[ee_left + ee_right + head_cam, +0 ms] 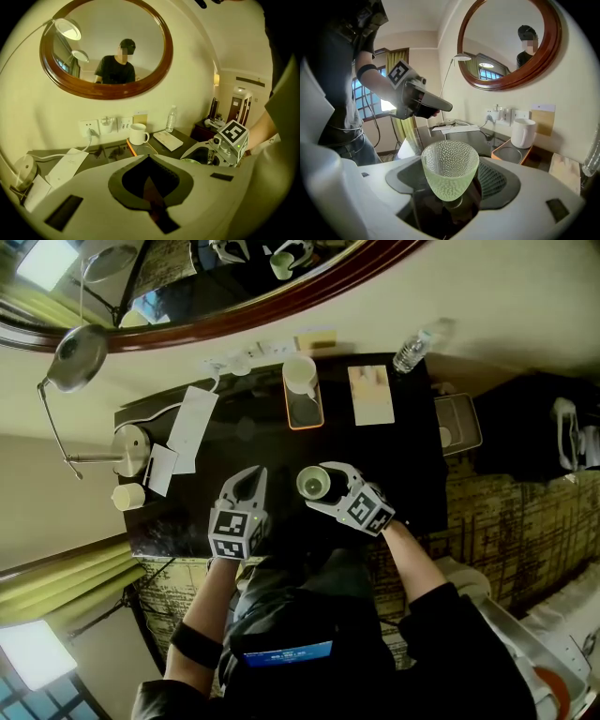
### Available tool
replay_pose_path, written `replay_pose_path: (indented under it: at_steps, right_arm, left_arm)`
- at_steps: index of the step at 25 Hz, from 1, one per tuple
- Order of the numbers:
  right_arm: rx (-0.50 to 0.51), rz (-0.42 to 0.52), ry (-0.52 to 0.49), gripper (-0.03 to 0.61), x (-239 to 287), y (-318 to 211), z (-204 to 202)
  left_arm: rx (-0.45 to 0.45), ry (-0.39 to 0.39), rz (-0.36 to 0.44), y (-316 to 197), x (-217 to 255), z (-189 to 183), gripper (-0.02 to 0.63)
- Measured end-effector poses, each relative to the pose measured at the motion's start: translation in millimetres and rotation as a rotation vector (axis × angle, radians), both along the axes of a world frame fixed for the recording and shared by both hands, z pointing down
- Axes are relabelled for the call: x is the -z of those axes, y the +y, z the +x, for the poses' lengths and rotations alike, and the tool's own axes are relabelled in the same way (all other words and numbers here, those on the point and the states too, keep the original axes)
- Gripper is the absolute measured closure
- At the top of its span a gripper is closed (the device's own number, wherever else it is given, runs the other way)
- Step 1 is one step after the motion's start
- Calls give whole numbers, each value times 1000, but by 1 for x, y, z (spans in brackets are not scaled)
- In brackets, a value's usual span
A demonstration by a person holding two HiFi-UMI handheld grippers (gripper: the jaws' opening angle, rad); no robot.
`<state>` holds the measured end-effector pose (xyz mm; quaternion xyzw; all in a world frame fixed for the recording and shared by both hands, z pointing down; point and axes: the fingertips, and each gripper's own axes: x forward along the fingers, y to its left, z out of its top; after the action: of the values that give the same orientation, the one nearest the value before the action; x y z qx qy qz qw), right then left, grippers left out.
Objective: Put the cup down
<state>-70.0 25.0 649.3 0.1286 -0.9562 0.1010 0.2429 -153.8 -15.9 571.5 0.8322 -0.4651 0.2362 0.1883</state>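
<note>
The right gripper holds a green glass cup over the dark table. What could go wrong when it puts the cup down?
1. The cup narrows to a small base, and the right gripper holds it low; released tilted, it may tip over on the table.
2. It looks like glass, so a hard landing could chip it.
3. The left gripper, shut and empty, sits close beside; a sideways move could bump it.

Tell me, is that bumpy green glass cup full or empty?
Empty. In the right gripper view the cup, held upright in the right gripper, is see-through with no liquid line; the head view shows its inside bare.
</note>
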Motion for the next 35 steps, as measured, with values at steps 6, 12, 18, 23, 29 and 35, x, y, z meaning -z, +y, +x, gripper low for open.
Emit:
replay_pose_path:
  at_steps: [6,12,18,23,29,35]
  right_arm:
    - [84,-6,37,201,-26,26,2]
    - [88,2,52,192,-31,29,4]
    - [101,4,78,181,-30,28,5]
    - [127,18,97,166,-29,33,3]
    - [165,40,113,144,-20,38,0]
    - [166,43,102,144,0,40,2]
  left_arm:
    - [9,-5,-4,4,-3,3,613]
    - [16,-11,-2,7,-2,3,613]
    - [29,-13,1,7,-2,4,613]
    - [38,-9,7,6,1,5,612]
    - [48,-6,16,6,7,3,612]
    - [52,-1,19,7,11,-1,612]
